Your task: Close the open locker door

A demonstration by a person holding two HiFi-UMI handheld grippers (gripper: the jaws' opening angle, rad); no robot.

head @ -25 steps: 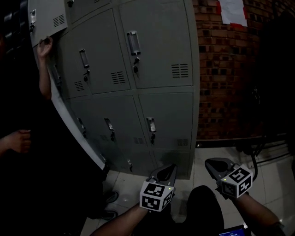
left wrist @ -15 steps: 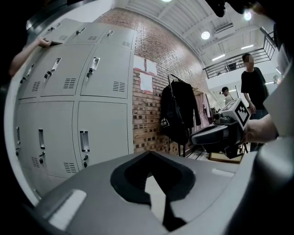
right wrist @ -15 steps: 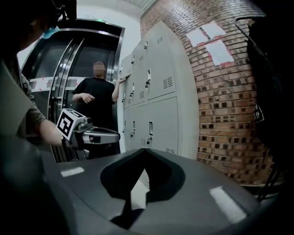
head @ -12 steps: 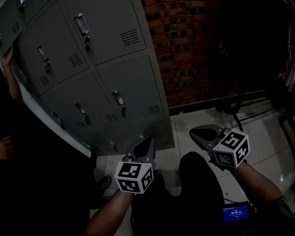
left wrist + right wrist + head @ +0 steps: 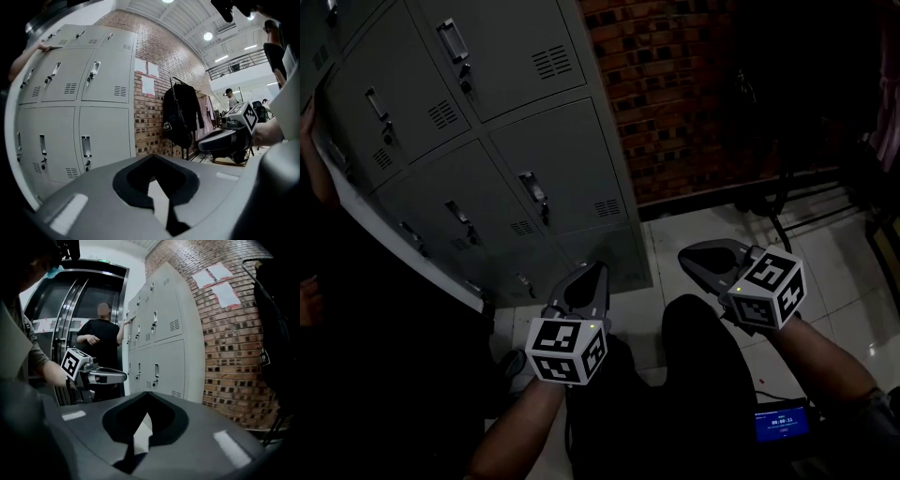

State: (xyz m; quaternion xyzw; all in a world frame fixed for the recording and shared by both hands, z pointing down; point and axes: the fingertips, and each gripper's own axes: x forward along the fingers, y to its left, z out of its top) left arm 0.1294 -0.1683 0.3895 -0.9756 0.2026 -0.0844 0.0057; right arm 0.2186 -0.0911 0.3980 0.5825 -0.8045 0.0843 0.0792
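A bank of grey lockers [image 5: 478, 141] fills the upper left of the head view. At its top left edge a bystander's hand [image 5: 309, 117] rests on a grey door panel [image 5: 311, 52], mostly cut off by the frame. The right gripper view shows that person [image 5: 101, 341] in black beside the lockers [image 5: 161, 338], one hand on them. My left gripper [image 5: 586, 281] is shut and empty, low over the floor, well short of the lockers. My right gripper [image 5: 698, 258] is also shut and empty, off to the right. Each appears in the other's view: right gripper [image 5: 220, 140], left gripper [image 5: 112, 377].
A brick wall [image 5: 675, 84] stands right of the lockers, with cables [image 5: 787, 202] along its foot and dark coats [image 5: 180, 115] hanging on a rack. Pale floor tiles [image 5: 675, 234] lie below. Metal lift doors [image 5: 70, 333] stand behind the bystander. A small lit screen [image 5: 783, 422] sits near my right arm.
The head view has tipped down and right, so the lockers slid up and left and more floor shows. Both grippers stay shut and low. The bystander's hand stays at the door.
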